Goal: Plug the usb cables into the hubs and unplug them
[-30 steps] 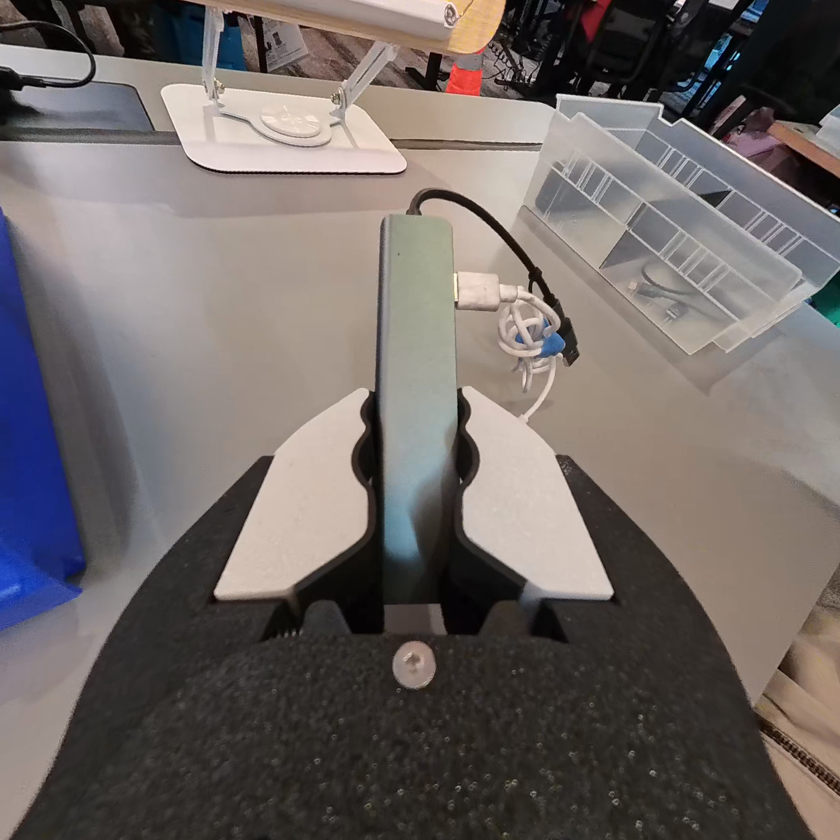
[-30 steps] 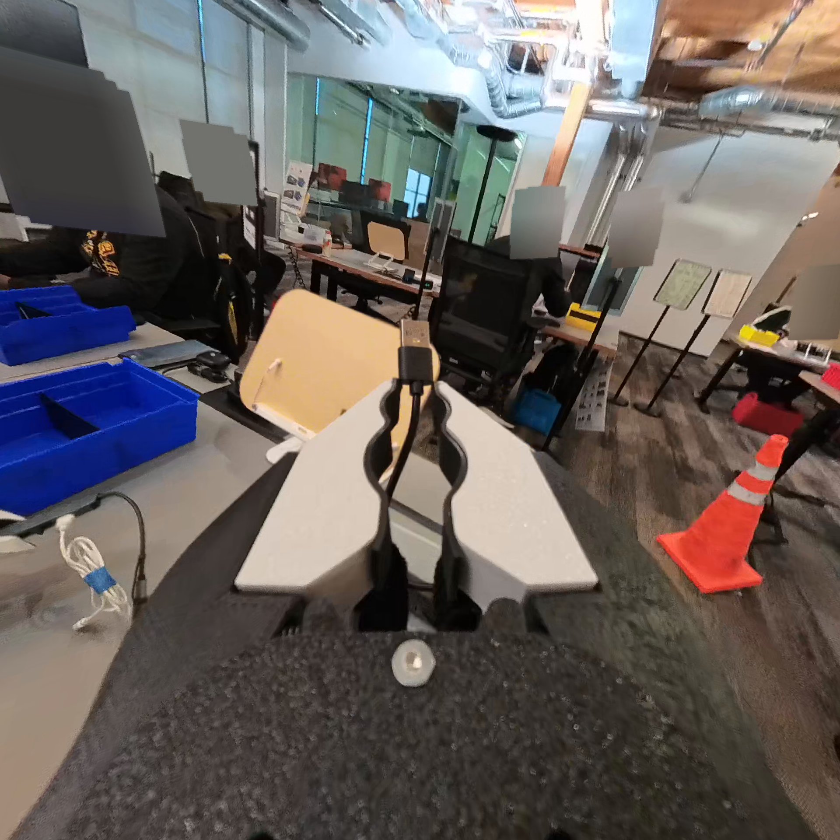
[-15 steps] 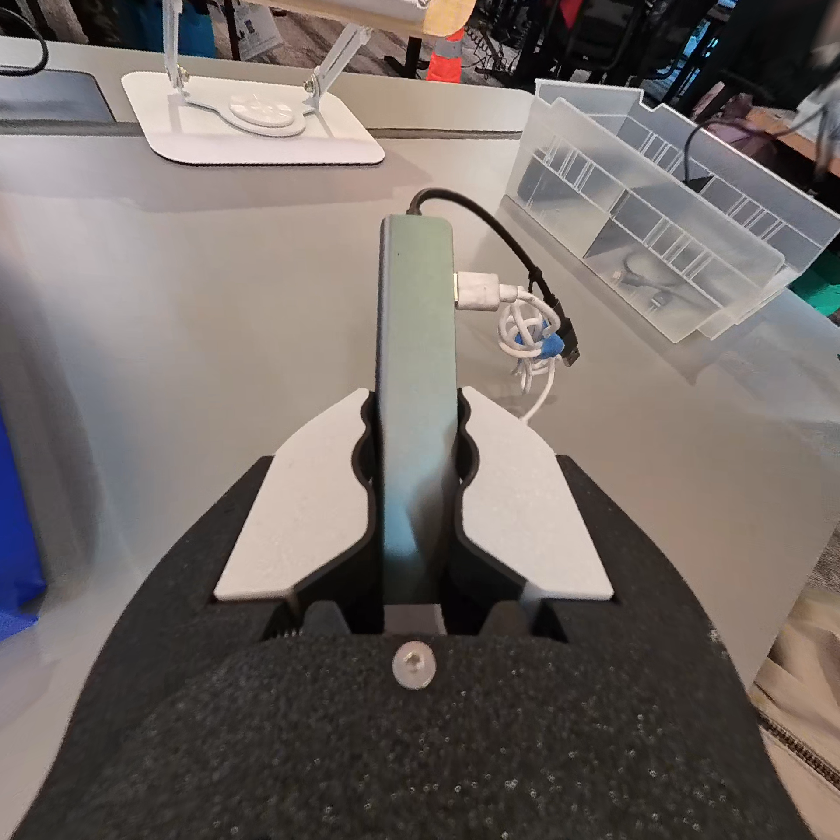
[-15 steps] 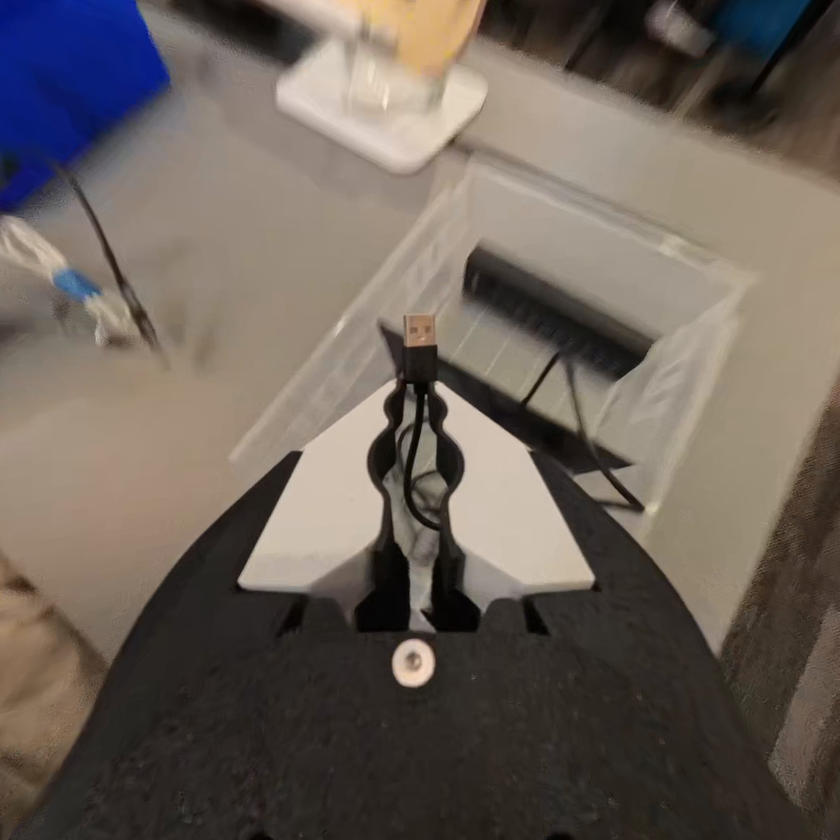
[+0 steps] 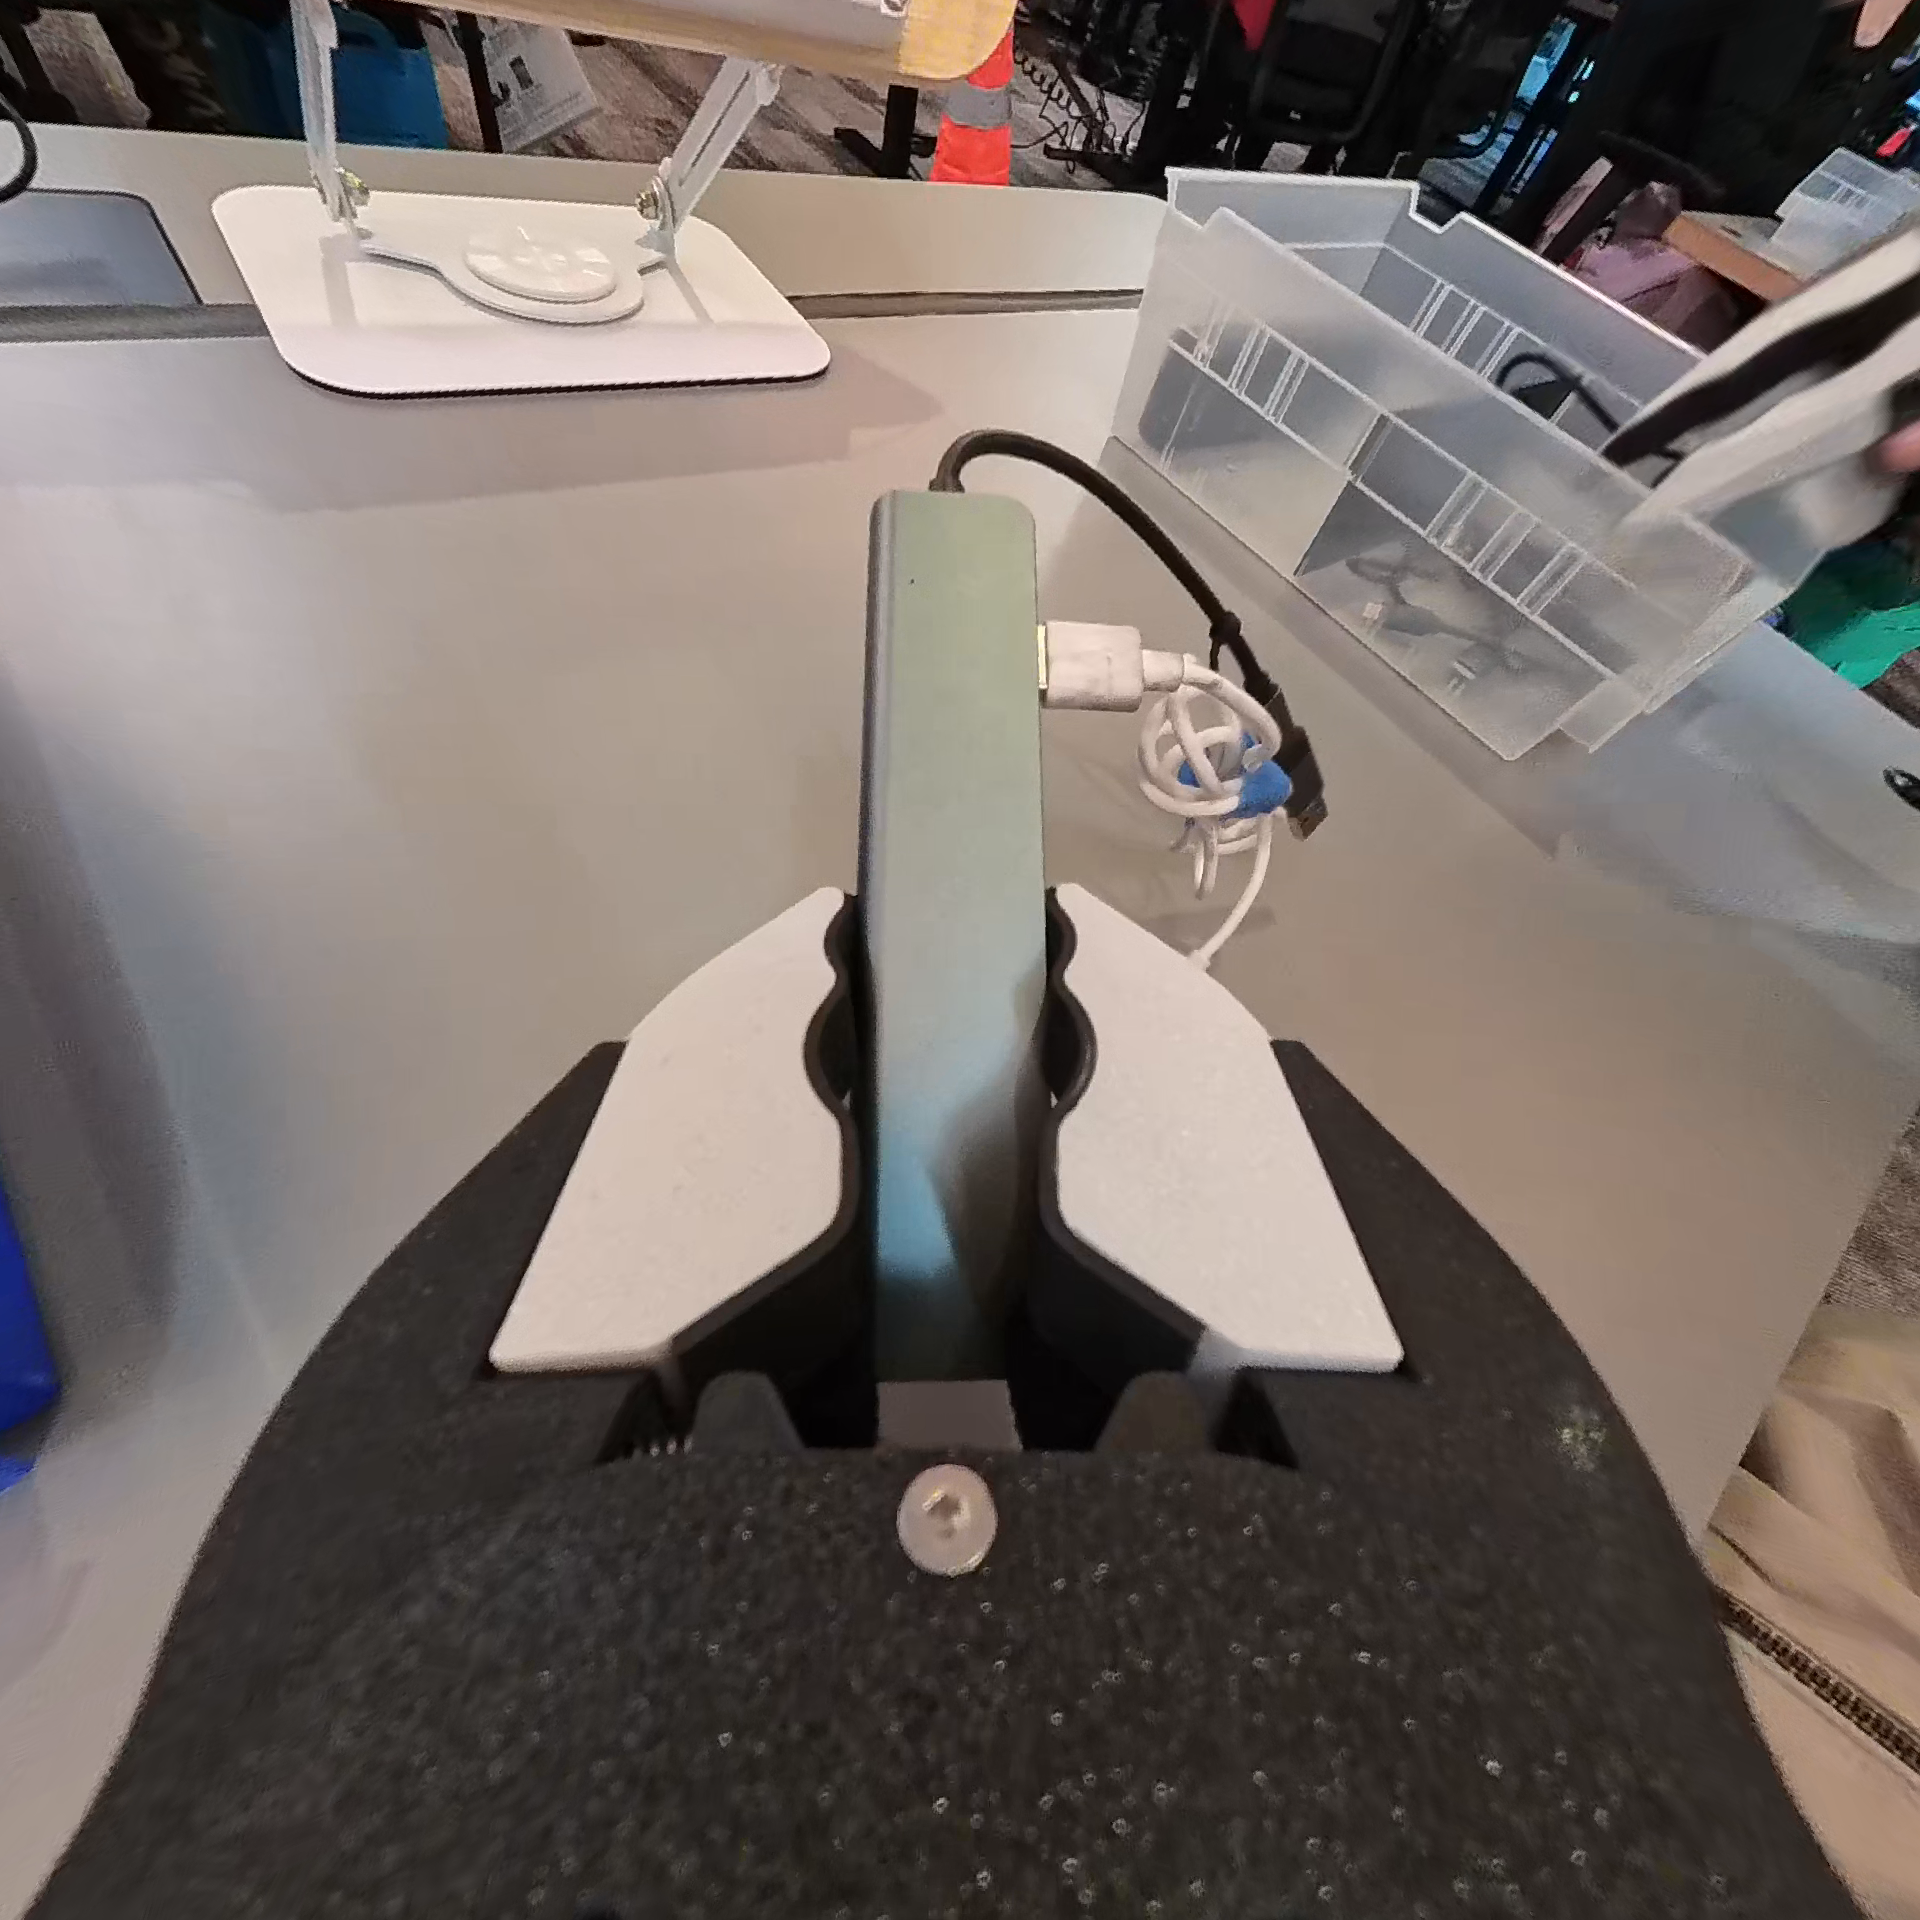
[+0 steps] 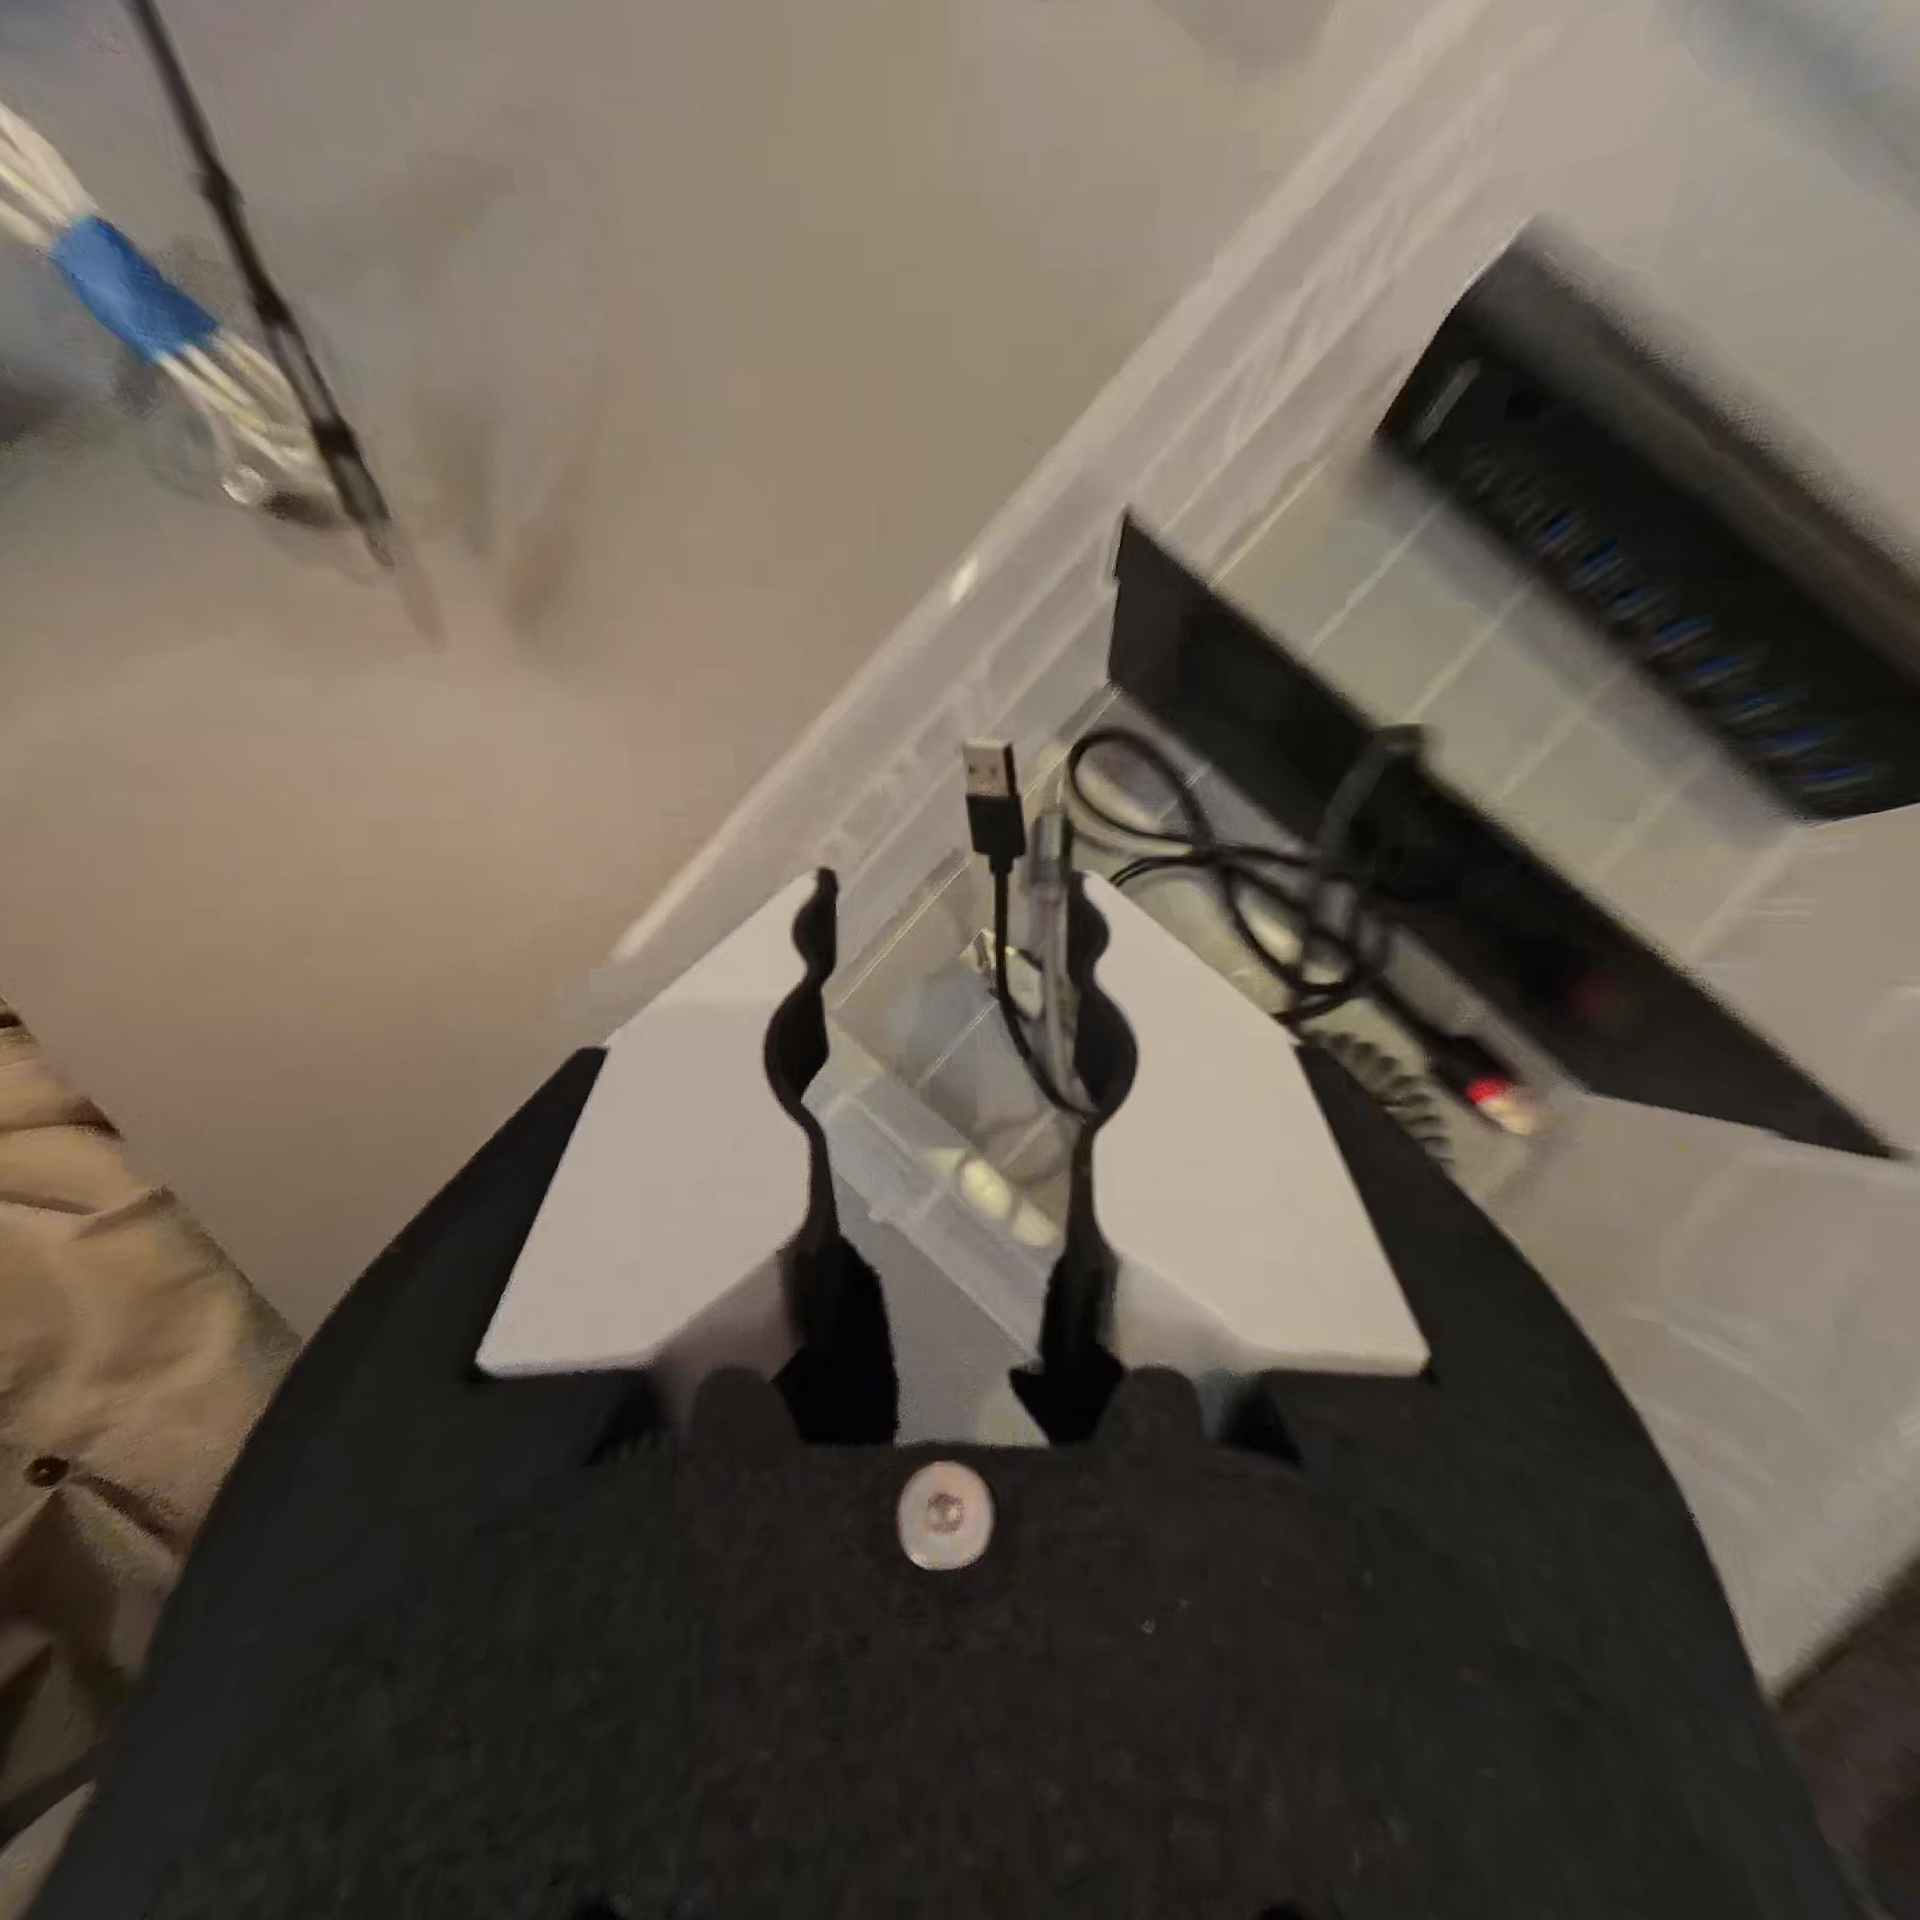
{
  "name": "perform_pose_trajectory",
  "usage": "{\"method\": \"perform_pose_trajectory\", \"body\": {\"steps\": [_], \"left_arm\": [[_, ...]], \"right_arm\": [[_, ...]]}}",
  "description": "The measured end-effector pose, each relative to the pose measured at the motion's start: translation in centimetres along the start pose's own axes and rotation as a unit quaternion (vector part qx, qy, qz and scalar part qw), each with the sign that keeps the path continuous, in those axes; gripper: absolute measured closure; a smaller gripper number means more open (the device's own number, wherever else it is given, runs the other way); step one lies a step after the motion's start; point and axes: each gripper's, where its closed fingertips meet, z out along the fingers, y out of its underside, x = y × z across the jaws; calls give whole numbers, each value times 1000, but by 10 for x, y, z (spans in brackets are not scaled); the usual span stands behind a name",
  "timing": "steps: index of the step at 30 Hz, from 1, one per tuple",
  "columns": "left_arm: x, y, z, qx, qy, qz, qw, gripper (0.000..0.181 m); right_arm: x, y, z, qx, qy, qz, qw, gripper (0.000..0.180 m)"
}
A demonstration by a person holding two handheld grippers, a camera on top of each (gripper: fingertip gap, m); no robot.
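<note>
Two grippers: the left gripper (image 5: 951, 914) at frame centre, the right gripper (image 5: 1766, 416) at upper right; three hubs: one grey-green hub (image 5: 951, 831), two black hubs (image 6: 1704, 561) in one clear bin (image 5: 1455, 499); one white cable (image 5: 1205, 758); one black cable (image 6: 992, 800); one white stand (image 5: 520, 301); one orange cone (image 5: 971, 104).

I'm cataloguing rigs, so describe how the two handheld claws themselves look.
Both match. The left claw and the right claw each have two pale grey, matte, wedge-shaped fingers with wavy black inner edges. They sit in a rounded body covered in black, speckled foam, with a single silver screw at its centre. No cables or markings show on either.
</note>
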Motion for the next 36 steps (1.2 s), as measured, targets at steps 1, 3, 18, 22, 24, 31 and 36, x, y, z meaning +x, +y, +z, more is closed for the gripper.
{"method": "perform_pose_trajectory", "body": {"steps": [1,3,18,22,24,31,36], "left_arm": [[-1,0,0,0,0,0,1000,149],[-1,0,0,1,1,-5,1000,149],[43,-20,0,54,24,64,996,149],[53,-20,-1,57,36,60,996,149],[55,-19,0,54,37,59,996,149],[57,-19,1,56,47,47,996,149],[25,-15,2,38,-48,40,997,149]], "right_arm": [[-1,-13,-19,32,19,-15,999,134],[-4,-35,-53,101,45,-16,994,136],[-213,-138,40,321,3,-168,932,141],[-224,-135,62,311,32,-197,929,143],[-223,-139,58,332,52,-205,919,151],[-224,-140,55,339,97,-246,903,165],[-220,-135,61,317,94,-238,913,165]]}}
